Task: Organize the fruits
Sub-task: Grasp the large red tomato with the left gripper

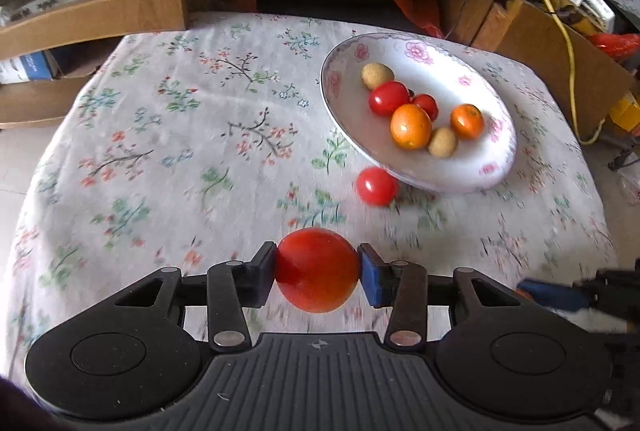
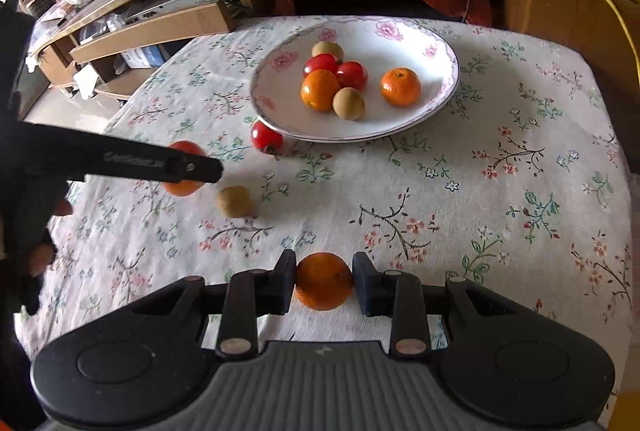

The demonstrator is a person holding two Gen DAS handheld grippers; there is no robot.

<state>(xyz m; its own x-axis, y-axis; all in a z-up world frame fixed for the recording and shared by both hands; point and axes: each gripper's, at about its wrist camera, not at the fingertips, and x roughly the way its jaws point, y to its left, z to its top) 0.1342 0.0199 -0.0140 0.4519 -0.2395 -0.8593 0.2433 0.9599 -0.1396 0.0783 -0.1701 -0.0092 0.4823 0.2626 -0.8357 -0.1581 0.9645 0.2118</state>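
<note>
1. Mid-collection: left gripper clamped on a red tomato, right gripper clamped on a mandarin, both short of the plate.
2. Next, probably: carry over the plate rim, release gently.

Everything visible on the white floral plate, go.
The white oval ceramic-looking plate has pink flower prints and a thin purple rim line. It sits flat on the floral tablecloth, holding two red tomatoes, two oranges and two tan round fruits. One loose red tomato lies at its near edge; contact unclear.
</note>
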